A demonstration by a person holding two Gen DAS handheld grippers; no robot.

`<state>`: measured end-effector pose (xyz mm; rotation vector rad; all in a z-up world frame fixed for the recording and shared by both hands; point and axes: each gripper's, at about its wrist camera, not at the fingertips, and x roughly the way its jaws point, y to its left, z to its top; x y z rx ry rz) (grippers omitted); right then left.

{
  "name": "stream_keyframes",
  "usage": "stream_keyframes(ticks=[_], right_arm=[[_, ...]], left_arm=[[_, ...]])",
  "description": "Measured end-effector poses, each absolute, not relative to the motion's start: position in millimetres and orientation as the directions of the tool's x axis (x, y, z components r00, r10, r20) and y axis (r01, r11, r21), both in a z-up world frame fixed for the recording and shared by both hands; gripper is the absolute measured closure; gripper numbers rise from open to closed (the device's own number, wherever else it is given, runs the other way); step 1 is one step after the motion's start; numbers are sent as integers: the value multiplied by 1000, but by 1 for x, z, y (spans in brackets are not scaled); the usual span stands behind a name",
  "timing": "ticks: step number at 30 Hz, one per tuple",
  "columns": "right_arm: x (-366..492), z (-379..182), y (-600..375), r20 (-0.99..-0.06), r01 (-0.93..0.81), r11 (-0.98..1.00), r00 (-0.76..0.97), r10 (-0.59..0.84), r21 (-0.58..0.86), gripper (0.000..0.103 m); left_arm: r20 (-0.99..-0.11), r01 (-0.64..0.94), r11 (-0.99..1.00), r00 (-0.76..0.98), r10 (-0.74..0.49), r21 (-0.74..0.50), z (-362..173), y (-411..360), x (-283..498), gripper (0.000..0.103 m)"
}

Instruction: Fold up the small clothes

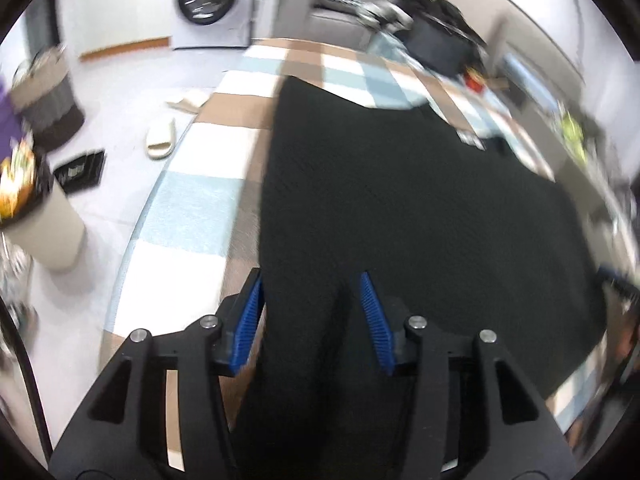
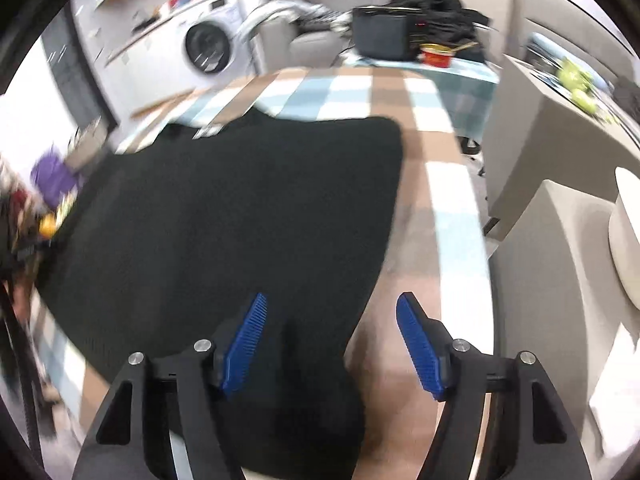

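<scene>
While both views are motion-blurred, the checked tablecloth [image 1: 192, 216] reads clearly, w/ a black knit garment [image 1: 400, 200] spread flat across its middle. Beyond the cloth's far edge sits a white washing machine [image 1: 212, 4]; a black box [image 2: 382, 34] & red tub [image 2: 436, 56] stand at the far end. Left gripper [image 1: 312, 320] hovers over the garment's near edge, blue pads apart, fabric between them but not pinched. Right gripper [image 2: 332, 340] likewise spread, straddling the garment's near right edge.
</scene>
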<state>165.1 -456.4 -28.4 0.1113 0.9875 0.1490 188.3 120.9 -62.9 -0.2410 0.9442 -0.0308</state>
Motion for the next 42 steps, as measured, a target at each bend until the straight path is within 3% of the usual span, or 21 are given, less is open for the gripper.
stream_keyframes(ticks=[5, 6, 7, 8, 11, 17, 19, 22, 25, 27, 29, 31, 37, 42], right_arm=[[208, -50, -467, -810, 26, 957, 539, 230, 289, 37], [213, -49, -463, -801, 33, 958, 557, 219, 286, 40], [216, -49, -462, -798, 32, 954, 556, 232, 299, 59], [218, -50, -460, -798, 24, 947, 545, 257, 322, 77], [211, -44, -438, -817, -52, 975, 536, 210, 217, 88], [193, -42, -424, -858, -147, 985, 489, 154, 93, 87], [195, -40, -430, -853, -130, 984, 494, 169, 119, 79], [199, -39, -447, -820, -68, 974, 529, 218, 215, 50], [207, -41, -461, -783, -2, 953, 570, 250, 303, 48], [213, -45, -465, -783, 43, 949, 577, 233, 313, 53], [214, -46, -463, -781, 25, 952, 578, 236, 306, 83], [208, -35, -456, -752, -31, 958, 613, 244, 285, 91], [185, 0, -434, -672, -160, 959, 686, 279, 235, 92], [203, -31, -443, -786, 19, 997, 616, 49, 78, 92]], left_arm=[[-772, -114, 963, 624, -122, -245, -65, 126, 197, 59], [-772, -125, 964, 626, -109, -237, -66, 125, 199, 68], [-774, -128, 965, 625, -102, -230, -66, 124, 200, 83], [-776, -118, 964, 620, -116, -238, -68, 123, 202, 87], [-777, -90, 974, 620, -108, -207, -68, 117, 202, 93], [-816, 6, 992, 569, -105, -124, -66, 109, 191, 92], [-804, -18, 988, 584, -114, -153, -62, 114, 191, 89], [-785, -84, 974, 608, -116, -209, -63, 125, 193, 79], [-773, -117, 957, 619, -139, -266, -68, 131, 199, 79], [-776, -133, 954, 617, -133, -269, -70, 131, 203, 79], [-768, -118, 960, 628, -126, -253, -70, 127, 203, 89], [-745, -90, 967, 656, -122, -238, -62, 122, 200, 94], [-684, -20, 977, 717, -133, -211, -34, 110, 185, 97], [-744, -118, 984, 667, -23, -136, -53, 120, 195, 98]])
